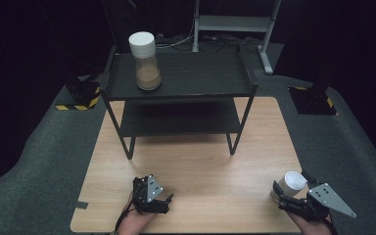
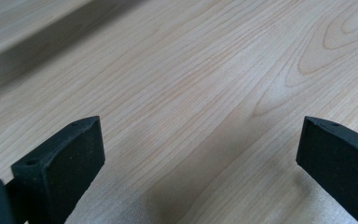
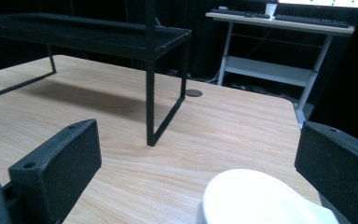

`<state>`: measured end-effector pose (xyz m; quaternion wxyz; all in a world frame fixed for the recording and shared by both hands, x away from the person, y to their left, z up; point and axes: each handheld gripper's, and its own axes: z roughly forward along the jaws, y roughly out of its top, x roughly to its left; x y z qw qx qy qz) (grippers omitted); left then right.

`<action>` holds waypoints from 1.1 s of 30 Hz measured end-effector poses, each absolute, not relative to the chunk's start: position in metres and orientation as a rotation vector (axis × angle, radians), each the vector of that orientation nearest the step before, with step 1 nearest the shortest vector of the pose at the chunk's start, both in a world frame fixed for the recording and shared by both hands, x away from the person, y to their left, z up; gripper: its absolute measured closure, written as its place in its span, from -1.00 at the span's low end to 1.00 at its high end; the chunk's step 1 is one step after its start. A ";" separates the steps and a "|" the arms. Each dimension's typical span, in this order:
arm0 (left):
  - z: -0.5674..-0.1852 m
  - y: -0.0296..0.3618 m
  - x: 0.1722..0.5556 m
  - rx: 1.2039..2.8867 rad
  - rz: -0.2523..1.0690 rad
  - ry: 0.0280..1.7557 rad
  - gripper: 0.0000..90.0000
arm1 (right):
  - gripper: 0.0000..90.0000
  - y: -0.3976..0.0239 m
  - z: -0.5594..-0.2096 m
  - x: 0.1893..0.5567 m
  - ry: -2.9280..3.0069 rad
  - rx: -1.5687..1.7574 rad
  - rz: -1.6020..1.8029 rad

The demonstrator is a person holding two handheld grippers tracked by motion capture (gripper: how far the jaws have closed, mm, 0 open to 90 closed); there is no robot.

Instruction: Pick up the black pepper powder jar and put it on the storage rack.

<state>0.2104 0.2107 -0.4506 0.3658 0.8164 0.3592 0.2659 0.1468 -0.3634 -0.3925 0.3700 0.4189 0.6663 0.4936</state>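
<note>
We held the right gripper [image 1: 285, 194] near the right front corner of the wooden table [image 1: 196, 161], with its jaws spread wide on either side of a small white cup [image 1: 292, 182]. In the right gripper view the cup [image 3: 256, 198] sat low between the two black jaws, closer to the jaw on that view's right, and we could not tell whether either pad touched it. From above, the cup stood upright, its open mouth facing up, close to the table's right edge.

Our left gripper [image 1: 162, 201] rested near the front edge of the table, left of the middle and well apart from the cup. Its jaws were also apart, and in the left gripper view we saw bare wood grain [image 2: 191, 93] between them.

Farther back on the table stood a black two-tier shelf [image 1: 176, 81]. On its top level, toward the left end, we saw a clear jar [image 1: 145, 61] with a white lid and a brown filling in its lower part. In the right gripper view the shelf's leg [image 3: 150, 105] rose from the table beyond the cup. Grey matting [image 1: 39, 147] surrounded the table, and a light-coloured desk frame [image 1: 235, 24] stood behind the shelf.
</note>
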 end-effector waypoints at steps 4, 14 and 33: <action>-0.451 0.211 0.210 2.099 0.683 0.922 -0.97 | -1.00 -0.367 -0.396 0.145 1.698 1.101 1.247; -0.450 0.211 0.211 2.098 0.682 0.925 -0.97 | -1.00 -0.373 -0.405 0.143 1.680 1.177 1.182; -0.450 0.209 0.210 2.109 0.690 0.915 -0.97 | -0.95 -0.384 -0.434 0.153 1.727 1.305 1.190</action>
